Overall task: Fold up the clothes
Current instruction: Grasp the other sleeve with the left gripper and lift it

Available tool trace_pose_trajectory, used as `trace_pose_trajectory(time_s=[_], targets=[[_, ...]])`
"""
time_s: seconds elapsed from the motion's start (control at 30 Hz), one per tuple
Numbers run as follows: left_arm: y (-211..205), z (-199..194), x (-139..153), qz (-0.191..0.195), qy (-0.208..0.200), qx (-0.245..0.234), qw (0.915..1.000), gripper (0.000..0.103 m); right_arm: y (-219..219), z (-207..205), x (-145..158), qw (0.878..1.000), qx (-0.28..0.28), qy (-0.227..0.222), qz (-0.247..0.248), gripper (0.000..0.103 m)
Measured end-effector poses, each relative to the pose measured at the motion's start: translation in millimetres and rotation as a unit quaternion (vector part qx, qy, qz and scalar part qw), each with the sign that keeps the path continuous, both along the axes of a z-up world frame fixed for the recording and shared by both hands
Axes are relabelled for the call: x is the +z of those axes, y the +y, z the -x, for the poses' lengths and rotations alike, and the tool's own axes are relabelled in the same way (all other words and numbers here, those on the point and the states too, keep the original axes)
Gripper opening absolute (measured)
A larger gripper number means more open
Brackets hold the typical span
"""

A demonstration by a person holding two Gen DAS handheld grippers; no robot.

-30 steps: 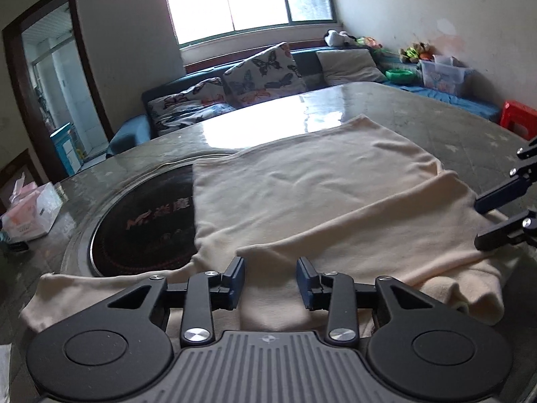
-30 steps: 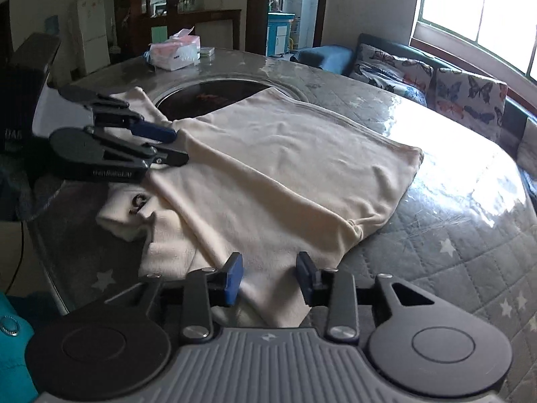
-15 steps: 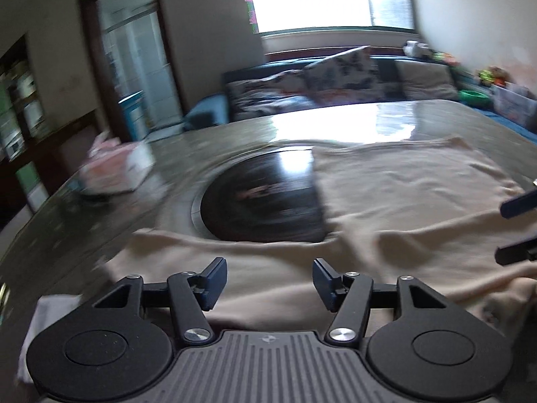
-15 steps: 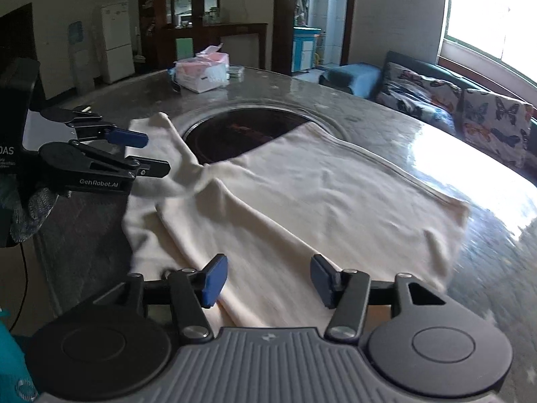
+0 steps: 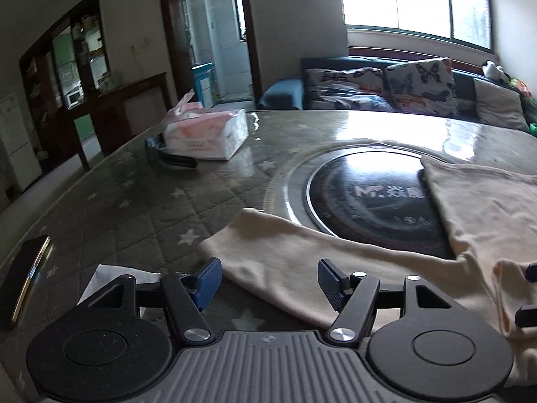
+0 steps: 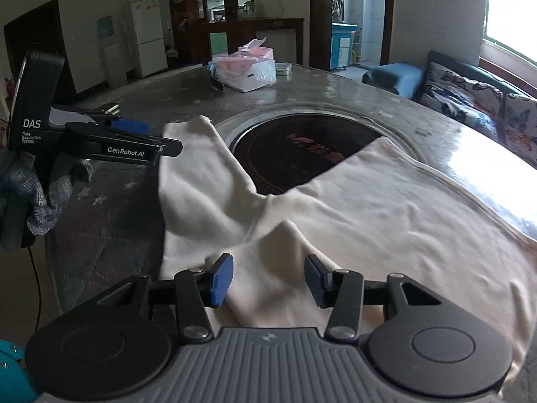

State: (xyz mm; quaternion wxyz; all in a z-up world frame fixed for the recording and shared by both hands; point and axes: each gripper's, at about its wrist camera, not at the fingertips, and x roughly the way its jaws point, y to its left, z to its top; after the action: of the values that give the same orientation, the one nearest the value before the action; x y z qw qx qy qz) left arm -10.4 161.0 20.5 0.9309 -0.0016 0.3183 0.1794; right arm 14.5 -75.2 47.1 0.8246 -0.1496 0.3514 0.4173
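Note:
A cream long-sleeved garment (image 6: 369, 208) lies flat on the round table, its body partly over the black hob. One sleeve (image 5: 285, 258) stretches out to the left across the table. My left gripper (image 5: 268, 282) is open and empty, just above the sleeve's cuff end; it also shows in the right wrist view (image 6: 161, 144). My right gripper (image 6: 268, 278) is open and empty, over a folded ridge of the garment near the sleeve's root. Its fingertips (image 5: 528, 302) show at the right edge of the left wrist view.
A black round hob (image 5: 369, 201) is set in the table's middle. A tissue pack (image 5: 208, 134) stands at the far left of the table. A dark phone (image 5: 23, 278) and a white paper (image 5: 110, 275) lie near the table's front edge. A sofa (image 5: 402, 90) stands behind.
Both grippers have opened wider and swung left. The left gripper moved from the garment's body to the sleeve's cuff end. The sleeve now lies stretched out flat.

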Motion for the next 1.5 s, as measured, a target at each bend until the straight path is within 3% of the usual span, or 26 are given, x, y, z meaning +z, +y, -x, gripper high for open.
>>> trace_pose_trajectory(time_s=[0.33,0.53,0.83,1.03,1.1,1.23,1.5], targets=[[17,-6,-2,0.025,-0.001,0.029,0.9993,0.067,-1,8,4,1.000,0.010,0.003,-0.005,0.048],[36,-14,-5,0.067,-0.002,0.063,0.9957,0.065,-9,23,4,1.000,0.019,0.003,0.004,0.048],[61,-21,-8,0.118,-0.005,0.104,0.9876,0.043,-23,29,19,1.000,0.001,-0.013,-0.021,0.052],[66,-18,-8,0.120,-0.013,0.114,0.9861,0.010,-34,31,20,0.999,-0.019,-0.017,-0.029,0.052],[68,-16,-6,0.132,-0.019,0.113,0.9846,0.006,-39,32,21,0.999,-0.028,-0.018,-0.034,0.052],[54,-9,13,0.142,-0.047,0.085,0.9851,0.005,-53,31,23,0.998,-0.049,-0.022,-0.038,0.052],[-19,-3,72,0.151,-0.103,-0.044,0.9822,0.005,-87,32,25,0.994,-0.095,-0.030,-0.048,0.052]])
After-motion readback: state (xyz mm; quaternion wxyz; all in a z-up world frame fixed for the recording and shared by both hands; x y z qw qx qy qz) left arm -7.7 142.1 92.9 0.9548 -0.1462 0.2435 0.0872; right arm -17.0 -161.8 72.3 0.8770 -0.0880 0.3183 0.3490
